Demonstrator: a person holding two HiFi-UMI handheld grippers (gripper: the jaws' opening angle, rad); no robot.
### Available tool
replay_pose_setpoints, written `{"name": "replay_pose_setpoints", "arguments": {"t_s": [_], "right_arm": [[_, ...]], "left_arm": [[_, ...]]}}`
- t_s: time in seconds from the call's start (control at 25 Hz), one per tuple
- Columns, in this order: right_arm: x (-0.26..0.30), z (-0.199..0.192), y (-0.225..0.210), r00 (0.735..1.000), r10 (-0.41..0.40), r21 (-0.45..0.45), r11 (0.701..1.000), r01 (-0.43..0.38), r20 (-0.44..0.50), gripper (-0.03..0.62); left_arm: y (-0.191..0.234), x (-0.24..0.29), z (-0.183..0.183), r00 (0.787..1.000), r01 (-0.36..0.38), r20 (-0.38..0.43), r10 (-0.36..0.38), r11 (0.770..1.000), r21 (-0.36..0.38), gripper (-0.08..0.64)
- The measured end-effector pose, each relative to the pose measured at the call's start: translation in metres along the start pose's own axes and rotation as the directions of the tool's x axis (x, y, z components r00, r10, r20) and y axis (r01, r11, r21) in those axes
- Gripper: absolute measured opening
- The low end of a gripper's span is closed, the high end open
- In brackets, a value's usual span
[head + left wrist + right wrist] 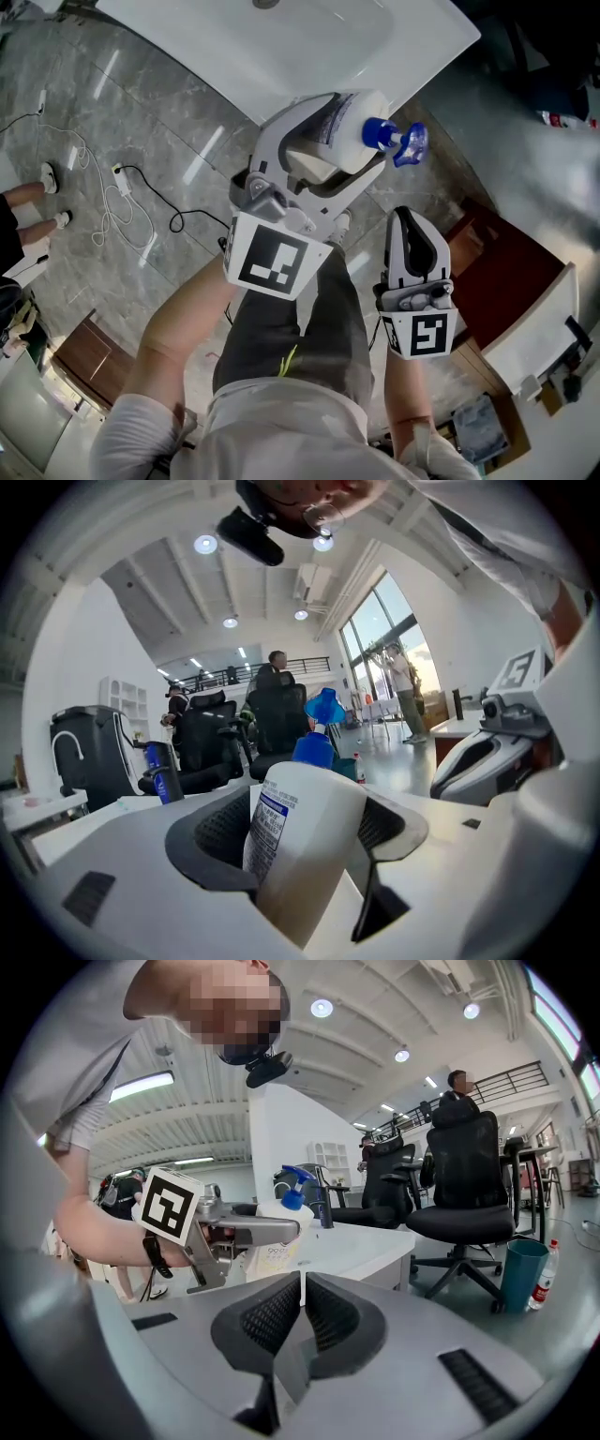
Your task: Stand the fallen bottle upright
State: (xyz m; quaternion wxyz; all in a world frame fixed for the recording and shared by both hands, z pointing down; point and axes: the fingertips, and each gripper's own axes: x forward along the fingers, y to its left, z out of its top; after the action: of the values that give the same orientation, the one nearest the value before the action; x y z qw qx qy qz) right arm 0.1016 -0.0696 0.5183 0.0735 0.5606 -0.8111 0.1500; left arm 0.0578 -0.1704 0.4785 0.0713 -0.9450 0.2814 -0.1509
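Observation:
A white spray bottle [361, 122] with a blue trigger head [394, 141] is clamped between the jaws of my left gripper [328, 141], lifted near the edge of the white table [281, 47]. In the left gripper view the bottle [300, 836] fills the gap of the left gripper [305, 832] and leans slightly, blue head [319, 724] upward. From the right gripper view the bottle [277, 1232] stands roughly upright by the table's near edge; I cannot tell whether its base touches. My right gripper [409, 220] hangs lower right, shut and empty [302, 1312].
Cables [112, 197] run across the grey floor at left, near a person's feet [47, 178]. A brown and white cabinet [525, 319] stands at right. Black office chairs [459, 1176], a teal bin [520, 1269] and a dark bottle [161, 771] on the table are further off.

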Motion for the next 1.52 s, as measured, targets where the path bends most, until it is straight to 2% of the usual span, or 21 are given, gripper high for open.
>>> {"name": "replay_pose_setpoints", "arguments": {"t_s": [0.24, 0.44, 0.56, 0.76, 0.92, 1.08, 1.28, 1.44, 1.52], "right_arm": [[0.004, 0.0, 0.005, 1.0, 0.007, -0.009, 1.0, -0.007, -0.012, 0.041], [0.008, 0.0, 0.01, 1.0, 0.01, -0.019, 1.0, -0.01, -0.016, 0.041], [0.013, 0.002, 0.014, 1.0, 0.015, -0.024, 1.0, -0.015, -0.018, 0.041], [0.017, 0.005, 0.02, 1.0, 0.023, -0.031, 0.999, -0.024, -0.02, 0.042], [0.022, 0.005, 0.023, 0.999, 0.028, -0.033, 0.999, -0.029, -0.024, 0.041], [0.027, 0.006, 0.027, 0.999, 0.031, -0.036, 0.999, -0.032, -0.027, 0.041], [0.03, 0.007, 0.03, 0.999, 0.035, -0.039, 0.999, -0.036, -0.027, 0.041], [0.032, 0.009, 0.034, 0.999, 0.038, -0.039, 0.998, -0.039, -0.027, 0.041], [0.032, 0.011, 0.036, 0.999, 0.04, -0.04, 0.998, -0.041, -0.024, 0.042]], "left_arm": [[0.015, -0.007, 0.001, 0.998, 0.005, 0.063, 0.002, 0.994, -0.111, 0.36], [0.022, -0.012, -0.001, 0.993, 0.026, 0.117, 0.001, 0.973, -0.228, 0.36], [0.032, -0.017, -0.002, 0.989, 0.023, 0.146, 0.026, 0.945, -0.326, 0.36], [0.049, -0.022, 0.001, 0.973, 0.059, 0.222, 0.059, 0.87, -0.49, 0.36], [0.053, -0.024, 0.001, 0.962, 0.097, 0.267, 0.054, 0.849, -0.519, 0.357], [0.056, -0.031, -0.003, 0.947, 0.16, 0.321, 0.034, 0.814, -0.559, 0.356], [0.047, -0.034, -0.004, 0.939, 0.227, 0.341, -0.05, 0.835, -0.501, 0.356], [0.042, -0.035, -0.007, 0.943, 0.23, 0.324, -0.072, 0.846, -0.481, 0.362], [0.042, -0.036, -0.005, 0.942, 0.235, 0.327, -0.076, 0.846, -0.479, 0.392]]}}
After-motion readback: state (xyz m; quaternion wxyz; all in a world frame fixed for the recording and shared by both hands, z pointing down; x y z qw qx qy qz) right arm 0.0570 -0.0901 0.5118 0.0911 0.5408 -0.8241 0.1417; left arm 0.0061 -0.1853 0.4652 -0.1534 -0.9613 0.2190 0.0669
